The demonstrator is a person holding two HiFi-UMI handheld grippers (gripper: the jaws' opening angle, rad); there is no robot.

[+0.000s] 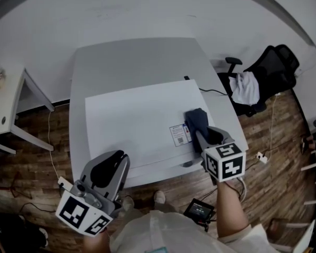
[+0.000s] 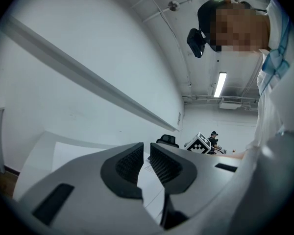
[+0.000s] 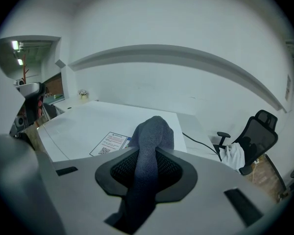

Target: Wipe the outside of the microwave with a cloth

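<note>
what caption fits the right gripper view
Right tongs clamp a dark cloth over the white microwave.

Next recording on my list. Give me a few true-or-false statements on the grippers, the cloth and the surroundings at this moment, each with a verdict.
1. The right gripper is clamped on a dark cloth. True.
2. The left gripper grips a second cloth. False: its jaws stand slightly apart with nothing between them.
3. The cloth is over the top of the white microwave, beside a printed label. True.
4. The office chair stands left of the table and is bare. False: in the head view it is to the right of the table, with a white garment draped on it.
</note>
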